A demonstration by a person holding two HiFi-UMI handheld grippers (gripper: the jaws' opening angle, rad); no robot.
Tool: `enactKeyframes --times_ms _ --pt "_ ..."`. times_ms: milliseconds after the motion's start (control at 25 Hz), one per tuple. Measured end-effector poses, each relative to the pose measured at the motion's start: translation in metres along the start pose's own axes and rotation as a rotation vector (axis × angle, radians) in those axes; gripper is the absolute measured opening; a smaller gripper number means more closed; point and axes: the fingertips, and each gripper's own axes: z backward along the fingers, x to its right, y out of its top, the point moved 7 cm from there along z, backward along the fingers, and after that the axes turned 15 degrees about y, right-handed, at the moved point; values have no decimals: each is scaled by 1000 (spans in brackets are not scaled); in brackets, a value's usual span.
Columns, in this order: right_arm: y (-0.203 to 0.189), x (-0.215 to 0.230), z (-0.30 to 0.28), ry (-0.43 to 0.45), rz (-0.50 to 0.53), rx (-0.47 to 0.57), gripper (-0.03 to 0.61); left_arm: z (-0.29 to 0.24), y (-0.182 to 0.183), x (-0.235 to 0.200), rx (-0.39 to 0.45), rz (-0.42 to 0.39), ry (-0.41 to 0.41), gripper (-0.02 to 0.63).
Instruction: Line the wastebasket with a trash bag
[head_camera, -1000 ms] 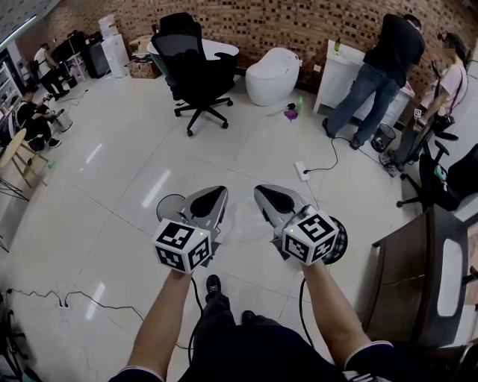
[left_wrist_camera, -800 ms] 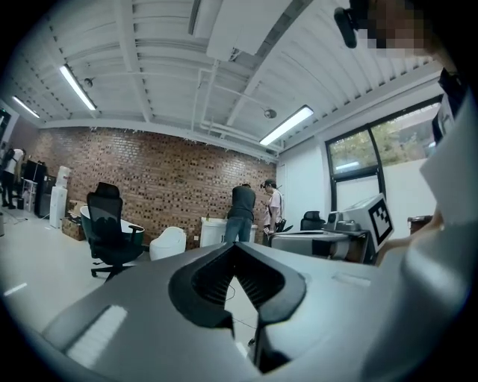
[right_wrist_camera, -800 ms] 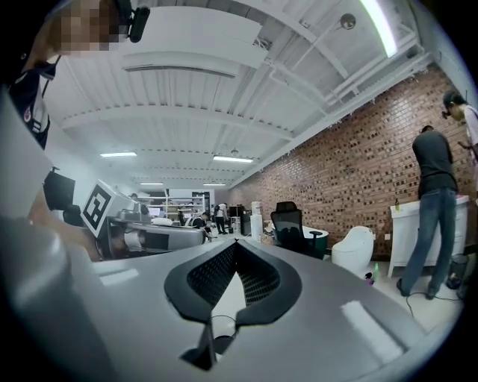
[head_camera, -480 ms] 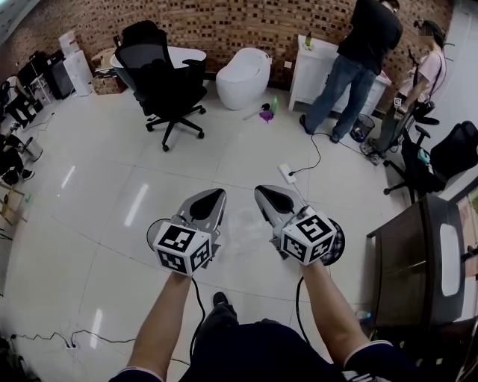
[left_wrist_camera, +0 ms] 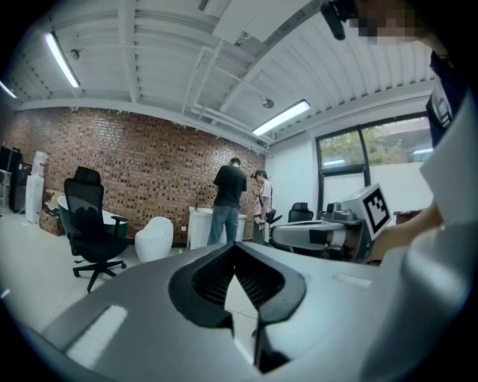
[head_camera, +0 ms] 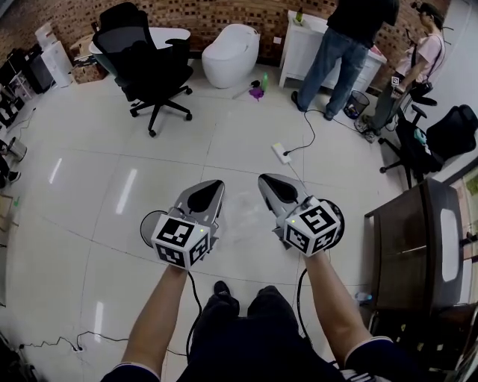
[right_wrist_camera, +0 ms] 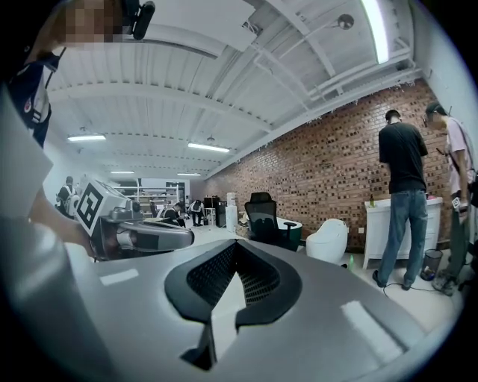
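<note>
Head view: glossy white tile floor (head_camera: 112,171), brick wall (head_camera: 216,10) at back, black office chair (head_camera: 146,63), white toilet (head_camera: 230,52), power strip (head_camera: 281,153) on the tiles. Left gripper (head_camera: 209,195) and right gripper (head_camera: 272,188) side by side above floor, both clamped on faint see-through trash bag (head_camera: 240,224) stretched between them. Mesh wastebasket (head_camera: 358,103) well apart, by white cabinet (head_camera: 299,45).
Left gripper view: jaws together, pale film in gap.
Right gripper view: jaws together too, wastebasket far right at a person's feet.

It was an open, lab-like workroom; brick wall (head_camera: 224,11), glossy tiled floor (head_camera: 97,186), office chair (head_camera: 142,60), toilet (head_camera: 230,63), strip-lit ceiling (left_wrist_camera: 149,60).
</note>
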Motion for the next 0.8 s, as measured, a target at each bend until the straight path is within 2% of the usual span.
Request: enactKeyframes --times_ms 240,440,600,800 --pt "-38 27 -1 20 9 -33 0 -27 -46 12 -22 -8 2 11" --pt "-100 50 -4 27 15 -71 2 -52 -112 10 -34 -17 25 11" --pt "-169 66 -9 10 5 -109 2 -69 -185 -2 -63 -11 58 11" --pt "-280 99 -8 4 -32 -169 2 -95 -301 -11 -124 12 86 15"
